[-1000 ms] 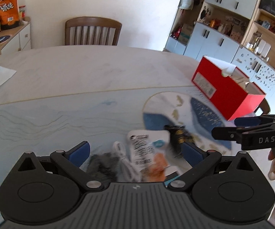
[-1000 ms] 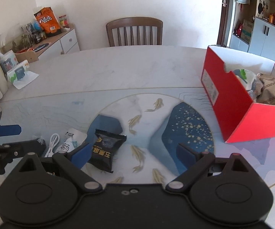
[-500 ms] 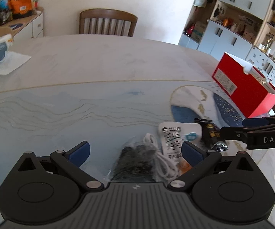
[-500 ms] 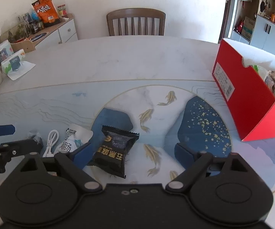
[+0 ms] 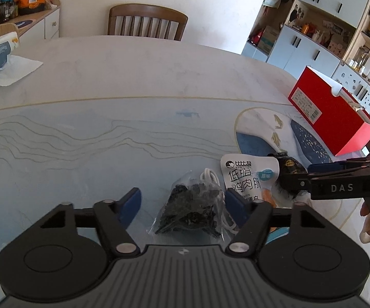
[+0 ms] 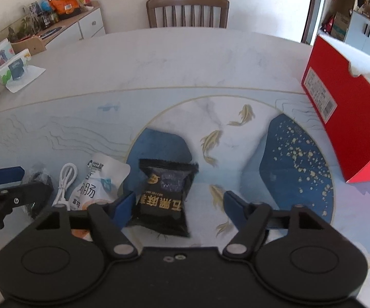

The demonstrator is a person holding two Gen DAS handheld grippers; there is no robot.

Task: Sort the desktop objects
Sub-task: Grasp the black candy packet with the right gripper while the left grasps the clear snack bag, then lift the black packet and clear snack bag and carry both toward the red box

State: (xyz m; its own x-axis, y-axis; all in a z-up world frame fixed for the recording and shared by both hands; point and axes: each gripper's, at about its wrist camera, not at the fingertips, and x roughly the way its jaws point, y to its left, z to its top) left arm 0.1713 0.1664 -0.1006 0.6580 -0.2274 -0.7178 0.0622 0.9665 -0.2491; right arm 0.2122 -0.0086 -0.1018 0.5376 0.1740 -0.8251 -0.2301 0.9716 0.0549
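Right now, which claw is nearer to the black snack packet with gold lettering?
Right. The right claw straddles the black snack packet, jaws closing around it, one finger at its edge. The left claw is off to the side, closing over the clear bag of dark pieces.

A clear bag of dark pieces (image 5: 194, 209), a white cable (image 6: 65, 179), a white pouch (image 5: 249, 177) and a black packet (image 6: 164, 195) are laid flat, well left of the red box (image 6: 349, 118).

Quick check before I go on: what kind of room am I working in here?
Most likely a home dining room: a big marble-look table with a wooden chair at its far side, a sideboard carrying snacks and jars, and white storage cabinets with open shelves of household clutter.
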